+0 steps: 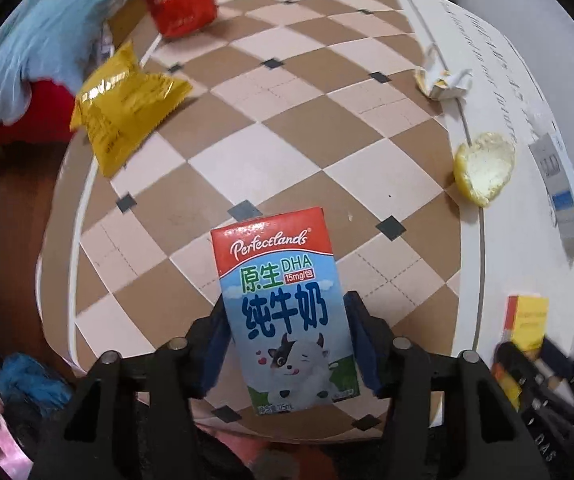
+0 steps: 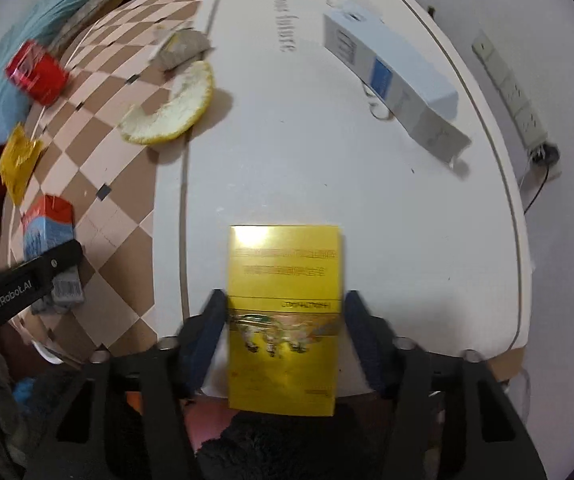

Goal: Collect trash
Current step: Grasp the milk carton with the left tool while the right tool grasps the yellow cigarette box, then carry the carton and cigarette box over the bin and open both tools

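Left gripper (image 1: 285,332) clamps the milk carton (image 1: 283,312), upright over the checkered mat (image 1: 287,128); fingers (image 1: 217,340) press both sides. Yellow packet (image 1: 127,108) and red pack (image 1: 181,0) lie far left on the mat, wrapper (image 1: 443,80) and peel (image 1: 485,166) at its right edge. Right gripper (image 2: 283,336) clamps the yellow box (image 2: 283,312) over the white table (image 2: 327,160). Blue-white box (image 2: 395,80) lies further right, apart.
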{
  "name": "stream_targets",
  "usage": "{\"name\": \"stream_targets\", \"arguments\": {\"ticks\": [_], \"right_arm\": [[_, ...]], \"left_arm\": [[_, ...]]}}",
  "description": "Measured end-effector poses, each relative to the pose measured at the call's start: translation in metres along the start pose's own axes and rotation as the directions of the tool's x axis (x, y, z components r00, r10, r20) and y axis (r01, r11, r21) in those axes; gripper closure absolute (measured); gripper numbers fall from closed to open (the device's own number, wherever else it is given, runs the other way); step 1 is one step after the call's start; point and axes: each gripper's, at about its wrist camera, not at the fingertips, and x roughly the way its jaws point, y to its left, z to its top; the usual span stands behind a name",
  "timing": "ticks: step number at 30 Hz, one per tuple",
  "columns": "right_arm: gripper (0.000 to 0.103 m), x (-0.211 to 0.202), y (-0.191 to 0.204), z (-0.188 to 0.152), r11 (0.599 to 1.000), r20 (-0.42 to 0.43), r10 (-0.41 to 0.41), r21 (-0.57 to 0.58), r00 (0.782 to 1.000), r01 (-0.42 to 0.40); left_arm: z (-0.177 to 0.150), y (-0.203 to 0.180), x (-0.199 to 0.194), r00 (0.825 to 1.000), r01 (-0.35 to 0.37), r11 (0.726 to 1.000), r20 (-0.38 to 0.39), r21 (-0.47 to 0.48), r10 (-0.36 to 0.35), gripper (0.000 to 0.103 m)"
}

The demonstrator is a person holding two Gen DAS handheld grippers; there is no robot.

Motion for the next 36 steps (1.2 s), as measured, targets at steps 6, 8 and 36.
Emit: {"name": "stream_targets", "arguments": {"ticks": [6, 8, 36], "right_arm": [[0.045, -0.001, 0.021, -0.001, 0.996, -0.013, 0.032, -0.080, 0.999, -0.033], [0.044, 0.001, 0.028, -0.001, 0.993, -0.040, 0.021, -0.115, 0.999, -0.026], [0.045, -0.114, 0.154, 0.009, 0.962, 0.208, 0.154, -0.254, 0.966, -0.099]], "left_arm": [[-0.032, -0.003, -0.008, 1.000, -0.008, 0.992, 0.004, 0.126, 0.008, 0.052], [-0.038, 0.000, -0.004, 1.000, -0.005, 0.992, -0.012, 0.130, 0.006, 0.052], [-0.047, 0.104, -0.149, 0.940, -0.028, 1.000, 0.341, -0.013, 0.031, 0.055]]}}
